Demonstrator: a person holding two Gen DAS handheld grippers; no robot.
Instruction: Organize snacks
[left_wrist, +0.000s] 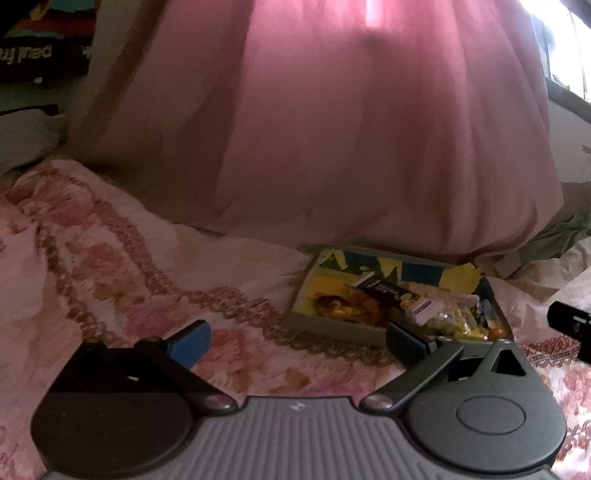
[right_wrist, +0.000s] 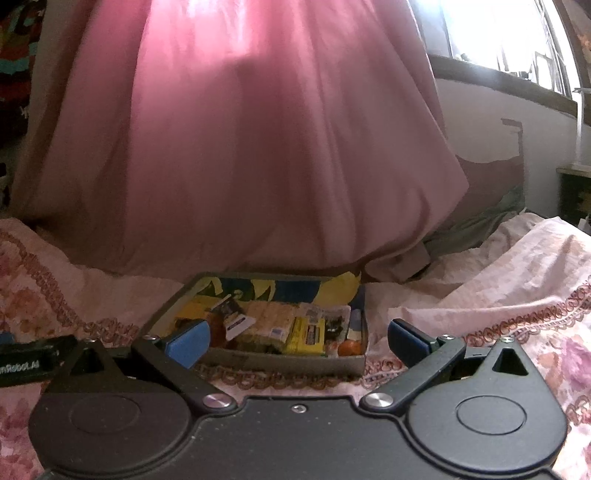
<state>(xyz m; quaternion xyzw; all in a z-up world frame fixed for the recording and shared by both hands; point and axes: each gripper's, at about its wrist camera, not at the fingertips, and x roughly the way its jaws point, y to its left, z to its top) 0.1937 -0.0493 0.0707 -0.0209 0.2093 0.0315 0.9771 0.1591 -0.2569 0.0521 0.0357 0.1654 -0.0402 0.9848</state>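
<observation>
Cardboard snack box (right_wrist: 280, 363), colourful packets (right_wrist: 306, 334), uncovered

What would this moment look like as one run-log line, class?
left claw: open, empty | right claw: open, empty | snack box: on floral bedspread, packets inside | pink curtain: behind box

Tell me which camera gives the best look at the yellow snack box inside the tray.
The right wrist view. There the yellow snack box sits near the middle of the tray, facing the camera, between the open fingers. In the left wrist view the tray lies off to the right, and the yellow packs in it are blurred and partly hidden behind the right finger.
</observation>
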